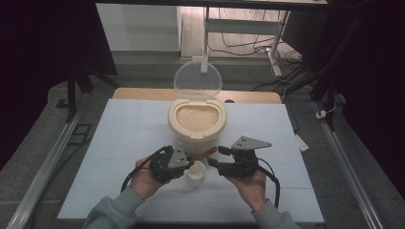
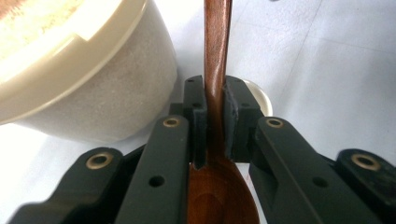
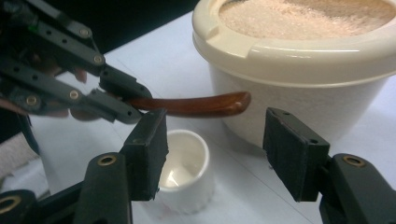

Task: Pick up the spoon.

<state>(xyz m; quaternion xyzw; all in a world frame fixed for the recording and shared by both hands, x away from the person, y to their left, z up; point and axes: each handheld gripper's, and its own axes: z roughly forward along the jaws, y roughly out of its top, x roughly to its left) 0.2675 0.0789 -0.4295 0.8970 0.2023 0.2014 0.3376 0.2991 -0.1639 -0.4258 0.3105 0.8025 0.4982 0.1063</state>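
A brown wooden spoon (image 2: 217, 56) is clamped by its neck in my left gripper (image 2: 215, 100), which is shut on it. The spoon's bowl lies back between the jaw arms and its handle (image 3: 196, 105) sticks out level, past the left gripper (image 3: 123, 100), towards the rice tub. My right gripper (image 3: 215, 149) is open, its pads just below and in front of the handle's free end and not touching it. A small white cup (image 3: 184, 172) stands empty on the table under the spoon (image 1: 206, 153), between the left gripper (image 1: 184, 160) and the right gripper (image 1: 216, 156).
A cream tub (image 1: 197, 119) full of rice stands just behind the grippers, its clear lid (image 1: 197, 81) hinged upright at the back. The white table top (image 1: 119, 143) lies bare to the left and right. The tub's wall (image 2: 93, 84) is close beside the left jaws.
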